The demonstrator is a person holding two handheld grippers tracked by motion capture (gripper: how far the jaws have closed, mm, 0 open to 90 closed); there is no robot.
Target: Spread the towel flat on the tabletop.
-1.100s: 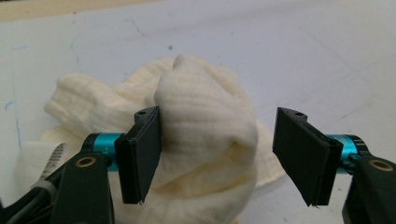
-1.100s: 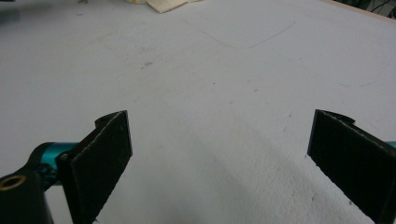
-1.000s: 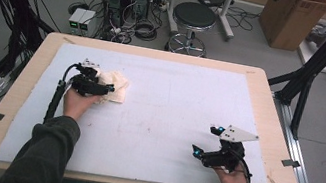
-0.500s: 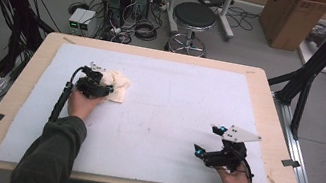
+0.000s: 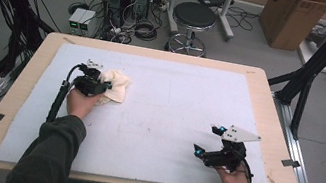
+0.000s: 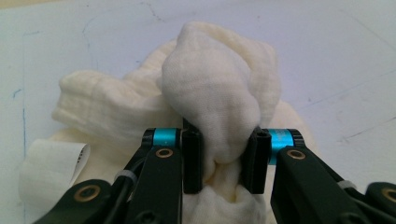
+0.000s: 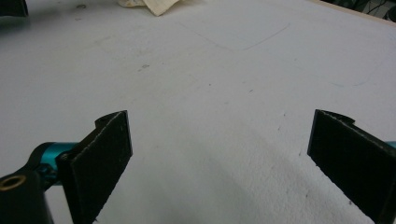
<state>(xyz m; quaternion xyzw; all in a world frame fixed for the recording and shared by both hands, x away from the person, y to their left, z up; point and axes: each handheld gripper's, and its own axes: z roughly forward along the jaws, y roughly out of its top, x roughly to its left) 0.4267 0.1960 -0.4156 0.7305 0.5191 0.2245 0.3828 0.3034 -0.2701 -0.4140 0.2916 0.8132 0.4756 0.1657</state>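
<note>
At about ten o'clock on the white mat (image 5: 161, 116), the left gripper (image 5: 101, 86) pinches a bunched fold of the cream cloth (image 6: 219, 107) between its jaws; the rest of the cloth lies crumpled on the mat. At four o'clock, the right gripper (image 5: 207, 141) rests low over bare mat, jaws spread wide apart.

1. Table (image 5: 271, 98): rectangular, light wood rim bare on all sides.
2. White sheet (image 5: 184, 105): covers most of the tabletop, lying flat; faint pen lines and small dark specks on its surface.
3. Cream cloth (image 5: 118, 86): crumpled, lying on the sheet in the far-left part of the table.
</note>
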